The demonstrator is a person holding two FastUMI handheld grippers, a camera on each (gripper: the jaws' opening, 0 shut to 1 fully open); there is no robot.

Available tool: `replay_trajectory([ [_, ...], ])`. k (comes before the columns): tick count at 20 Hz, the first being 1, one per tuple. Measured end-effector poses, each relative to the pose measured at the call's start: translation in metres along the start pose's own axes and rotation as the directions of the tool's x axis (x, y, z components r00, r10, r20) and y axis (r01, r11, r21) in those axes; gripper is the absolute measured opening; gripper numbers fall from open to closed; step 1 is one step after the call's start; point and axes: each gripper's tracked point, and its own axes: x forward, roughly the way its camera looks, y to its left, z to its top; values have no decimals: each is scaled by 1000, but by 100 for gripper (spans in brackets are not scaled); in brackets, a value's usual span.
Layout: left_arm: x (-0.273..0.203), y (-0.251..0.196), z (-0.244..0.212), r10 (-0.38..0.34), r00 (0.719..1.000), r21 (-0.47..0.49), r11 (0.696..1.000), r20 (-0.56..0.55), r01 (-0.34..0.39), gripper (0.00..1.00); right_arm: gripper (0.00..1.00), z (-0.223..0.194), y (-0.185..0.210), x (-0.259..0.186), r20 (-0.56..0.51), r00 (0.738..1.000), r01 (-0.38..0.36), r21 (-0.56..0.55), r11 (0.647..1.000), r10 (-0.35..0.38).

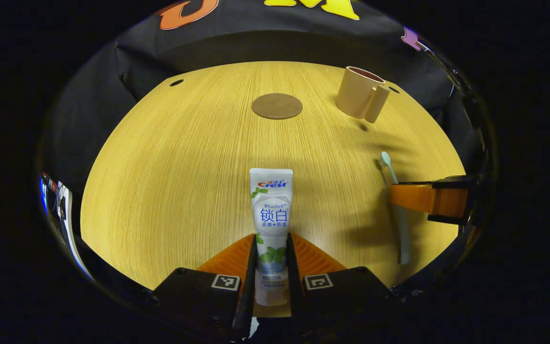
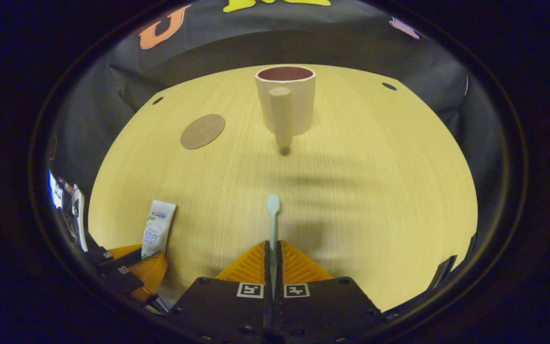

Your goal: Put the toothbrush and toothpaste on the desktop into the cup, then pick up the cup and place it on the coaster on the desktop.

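A white toothpaste tube lies lengthwise between my left gripper's fingers, which are shut on its lower half. In the right gripper view the same tube shows at the lower left with the left gripper around it. My right gripper is shut on the handle of a pale green toothbrush, head pointing away. From the left gripper view the toothbrush lies at the right with the right gripper on it. A beige cup with a handle stands upright at the back. A round brown coaster lies far centre.
Everything rests on a light wooden table with small dark holes near its far corners. Black cloth walls close in behind and at the sides. The coaster lies left of the cup, with bare wood between them.
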Motion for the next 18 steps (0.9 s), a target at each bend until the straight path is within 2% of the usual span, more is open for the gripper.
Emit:
replay_trajectory([
  [2,-8,-5,-6,-31,999,-19,999,-12,31,34,0,3,-3,-6,16,1000,0,4,1000,0],
  [6,-27,-10,1,-41,999,-2,999,28,41,31,0,16,-4,-26,72,997,-18,20,1000,17],
  [10,-43,-13,18,-52,996,9,999,73,51,26,0,54,-6,-59,197,980,-30,31,999,23],
  [12,-49,-12,29,-50,994,1,999,98,50,26,0,90,-4,-79,291,956,-38,42,998,24],
  [15,-56,-7,48,-44,990,-11,999,134,46,26,0,156,-3,-97,433,901,-39,42,998,17],
  [18,-59,-2,54,-37,988,-20,999,152,41,26,0,216,-2,-105,529,849,-31,25,999,13],
])
